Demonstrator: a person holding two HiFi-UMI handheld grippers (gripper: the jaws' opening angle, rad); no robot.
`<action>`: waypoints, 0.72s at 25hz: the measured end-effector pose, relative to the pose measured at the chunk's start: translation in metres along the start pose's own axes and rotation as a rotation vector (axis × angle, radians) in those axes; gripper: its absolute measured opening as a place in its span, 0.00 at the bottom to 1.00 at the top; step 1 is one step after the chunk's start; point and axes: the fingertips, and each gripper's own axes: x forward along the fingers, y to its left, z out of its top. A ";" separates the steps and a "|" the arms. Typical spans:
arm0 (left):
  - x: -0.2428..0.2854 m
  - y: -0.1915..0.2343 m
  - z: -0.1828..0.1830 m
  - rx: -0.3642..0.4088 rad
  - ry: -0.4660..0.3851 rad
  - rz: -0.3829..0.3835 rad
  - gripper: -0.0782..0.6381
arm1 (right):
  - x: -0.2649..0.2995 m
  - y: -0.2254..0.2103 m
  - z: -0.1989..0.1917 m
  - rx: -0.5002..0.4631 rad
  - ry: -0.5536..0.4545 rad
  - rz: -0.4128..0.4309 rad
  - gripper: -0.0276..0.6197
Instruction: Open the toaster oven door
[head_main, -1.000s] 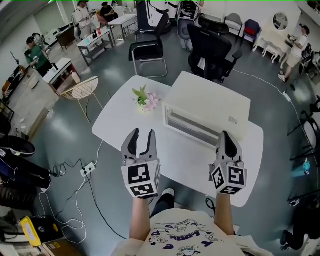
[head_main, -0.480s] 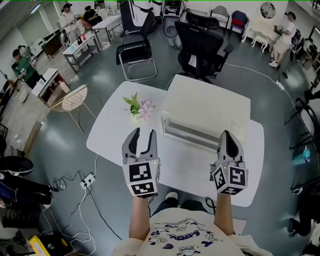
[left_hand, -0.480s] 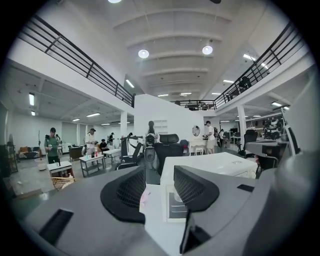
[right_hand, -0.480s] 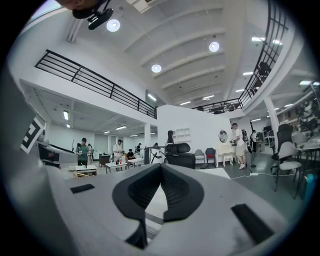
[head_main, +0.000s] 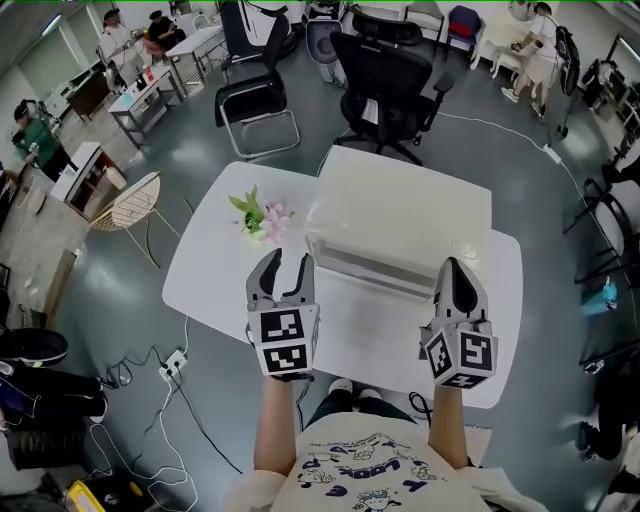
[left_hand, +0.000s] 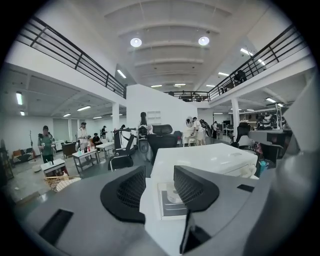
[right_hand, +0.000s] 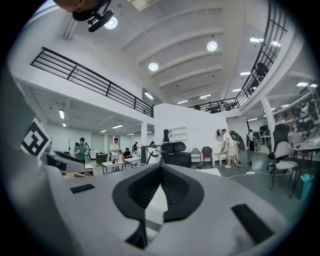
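A white toaster oven (head_main: 400, 225) sits in the middle of a white tabletop (head_main: 350, 335), directly ahead of the person. Its long side runs left to right, with the right end angled slightly nearer. Its door (head_main: 372, 266) faces the person and is shut; the handle cannot be made out clearly. The left tongs (head_main: 284, 272) hover just beside the oven's near left corner with jaws apart and nothing between them. The left gripper view shows that corner straight ahead of the open left tongs (left_hand: 159, 182). The right tongs (head_main: 455, 272) hover by the near right corner with jaws pressed together and empty, as the right gripper view confirms (right_hand: 161, 175). Both are about equally near, but the open left tongs look readier to take the door's top edge. Bare tabletop between the two tongs leaves room for the door to swing down. A small bunch of flowers (head_main: 258, 214) stands left of the oven, just beyond the left tongs.
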 end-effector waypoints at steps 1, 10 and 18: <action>0.004 -0.001 -0.003 -0.001 0.020 -0.003 0.36 | 0.001 -0.001 0.000 -0.001 0.002 0.001 0.04; 0.046 -0.019 -0.024 0.023 0.151 -0.073 0.36 | 0.014 -0.017 -0.006 -0.005 0.032 0.001 0.04; 0.076 -0.033 -0.053 0.048 0.286 -0.130 0.36 | 0.018 -0.028 -0.010 -0.016 0.046 -0.019 0.04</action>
